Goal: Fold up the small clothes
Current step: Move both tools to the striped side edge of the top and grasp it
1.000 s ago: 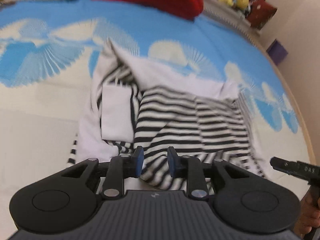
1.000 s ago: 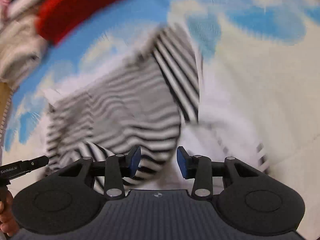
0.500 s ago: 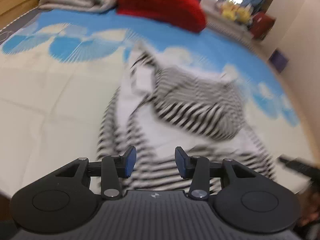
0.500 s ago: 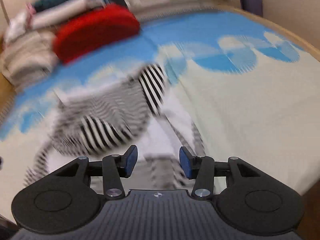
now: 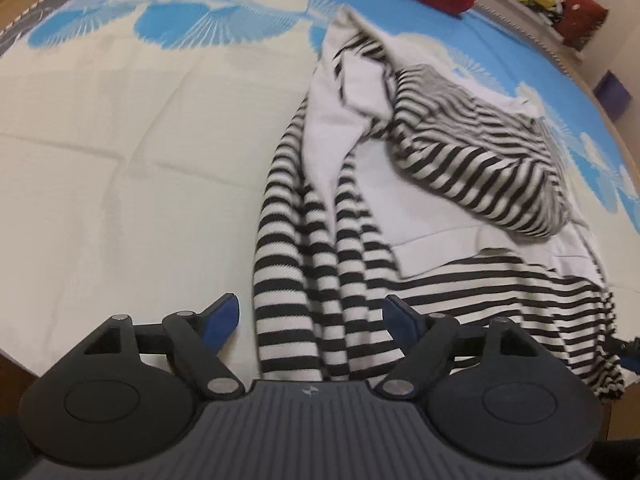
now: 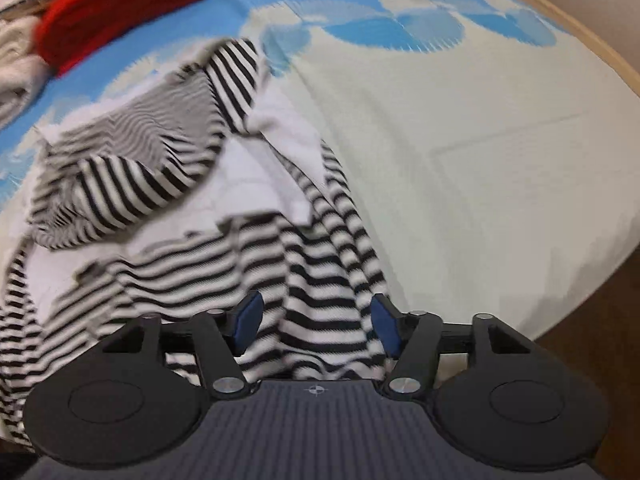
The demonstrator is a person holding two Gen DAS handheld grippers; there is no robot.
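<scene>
Lying crumpled on the bed cover [image 5: 120, 168] is a black & white striped garment [image 5: 332, 248], w/ plain white panels mixed into the stripes. In the left wrist view it runs from about 12 o'clock down to 6, sitting right of center. One thick striped fold [image 5: 492, 160] is bunched up at roughly 2 o'clock, draped over a white panel. Narrower striped strips hang down toward 6 o'clock, right to the near edge of the bed. Can't tell what kind of garment it is tbh, it's too bunched up.

Left gripper [image 5: 312, 314] is spread wide, jaws just been opening. Striped cloth lies between the blue pads [image 5: 220, 318], but the pads aren't pressing on it, gaps on both sides.

Right gripper [image 6: 316, 324] is also fairly wide and has just been opening. Stripes sit between its fingers too, and the pads stand off the cloth, nothing clamped. In that view the garment [image 6: 280, 264] fills the area from 9 to 6 o'clock, w/ the thick fold [image 6: 128, 172] at about 10. Parts of it are motion-blurred.

Bed cover is cream near the camera and blue w/ white fan shapes farther back. A red knit thing [image 6: 116, 4] sits at 11 o'clock in the right view, well apart from the garment.
</scene>
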